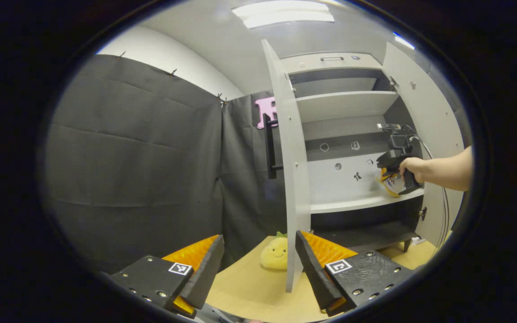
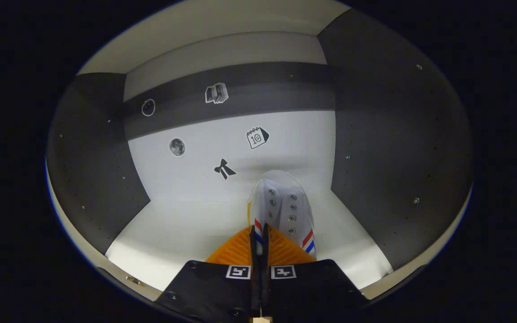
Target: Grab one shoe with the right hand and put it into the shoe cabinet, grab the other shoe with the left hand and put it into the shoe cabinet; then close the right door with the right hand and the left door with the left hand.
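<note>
The shoe cabinet point(image 1: 343, 105) stands with both doors swung out: the left door point(image 1: 292, 179) edge-on in the middle, the right door point(image 1: 424, 112) at the far right. In the left gripper view a hand point(image 1: 413, 168) holds my right gripper point(image 1: 393, 172) over the middle shelf point(image 1: 357, 202), with a shoe point(image 1: 388, 187) at its tips. In the right gripper view, my right gripper point(image 2: 258, 229) is shut on the rim of the white shoe point(image 2: 283, 202) with red and blue stripes, which lies toe-first on the shelf point(image 2: 186, 215). My left gripper point(image 1: 258, 237) is open, holding nothing.
A yellow plush toy point(image 1: 274, 253) sits on the tan surface point(image 1: 249, 287) just in front of the left door's lower edge. A dark bar handle point(image 1: 268, 148) runs down that door's outer face. Small stickers dot the cabinet's back wall point(image 2: 222, 134). Dark cloth hangs to the left.
</note>
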The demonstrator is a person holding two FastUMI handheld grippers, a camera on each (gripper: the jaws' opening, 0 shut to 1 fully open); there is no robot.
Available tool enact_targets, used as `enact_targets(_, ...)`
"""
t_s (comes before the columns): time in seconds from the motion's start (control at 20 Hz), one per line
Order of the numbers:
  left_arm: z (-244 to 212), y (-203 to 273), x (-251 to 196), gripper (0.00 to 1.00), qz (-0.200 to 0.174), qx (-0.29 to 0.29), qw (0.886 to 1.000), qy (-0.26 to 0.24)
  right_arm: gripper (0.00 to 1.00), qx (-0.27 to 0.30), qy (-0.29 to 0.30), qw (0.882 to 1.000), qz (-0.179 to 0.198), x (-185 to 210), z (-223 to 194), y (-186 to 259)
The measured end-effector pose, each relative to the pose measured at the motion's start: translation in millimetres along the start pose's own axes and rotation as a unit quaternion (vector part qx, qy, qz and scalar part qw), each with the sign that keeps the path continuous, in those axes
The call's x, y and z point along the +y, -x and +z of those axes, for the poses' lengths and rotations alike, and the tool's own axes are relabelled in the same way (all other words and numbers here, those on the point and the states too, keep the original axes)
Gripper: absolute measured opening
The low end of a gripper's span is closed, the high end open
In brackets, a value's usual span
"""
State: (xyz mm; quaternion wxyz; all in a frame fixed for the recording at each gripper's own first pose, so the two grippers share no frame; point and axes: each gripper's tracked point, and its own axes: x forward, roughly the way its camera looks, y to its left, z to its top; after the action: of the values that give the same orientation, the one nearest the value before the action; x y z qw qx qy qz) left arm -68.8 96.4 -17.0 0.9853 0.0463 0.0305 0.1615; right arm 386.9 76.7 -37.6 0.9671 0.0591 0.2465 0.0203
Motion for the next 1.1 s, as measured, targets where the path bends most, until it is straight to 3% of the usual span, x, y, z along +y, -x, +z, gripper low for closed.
enact_targets(0.15, -2, 0, -2, 0.93, -0.008, 0.007, 1.0, 0.002, 0.11, 0.001, 0.001, 1.0, 0.014, 6, -4, -4)
enact_targets(0.3, -8, -2, -6, 0.93, -0.021, 0.015, 1.0, 0.002, 0.35, -0.039, 0.018, 0.999, 0.032, 12, 14, 14)
enact_targets(0.45, -26, -7, -22, 0.93, -0.048, 0.029, 0.998, 0.01, 0.9, -0.08, 0.034, 0.995, 0.044, 15, 29, 44)
enact_targets(0.55, -36, -7, -36, 0.93, -0.068, 0.043, 0.997, 0.021, 0.98, -0.111, 0.047, 0.992, 0.046, 14, 39, 74)
enact_targets(0.85, -53, -20, -92, 0.93, -0.136, 0.072, 0.987, 0.038, 1.0, -0.204, 0.079, 0.975, 0.041, -2, 50, 157)
enact_targets(0.9, -55, -23, -102, 0.92, -0.15, 0.075, 0.985, 0.04, 0.92, -0.21, 0.082, 0.974, 0.037, -8, 47, 167)
enact_targets(0.95, -57, -25, -114, 0.92, -0.164, 0.077, 0.983, 0.042, 0.98, -0.216, 0.082, 0.972, 0.032, -16, 43, 179)
enact_targets(1.1, -72, -36, -140, 0.92, -0.196, 0.094, 0.975, 0.049, 1.0, -0.225, 0.076, 0.971, 0.031, -29, 28, 207)
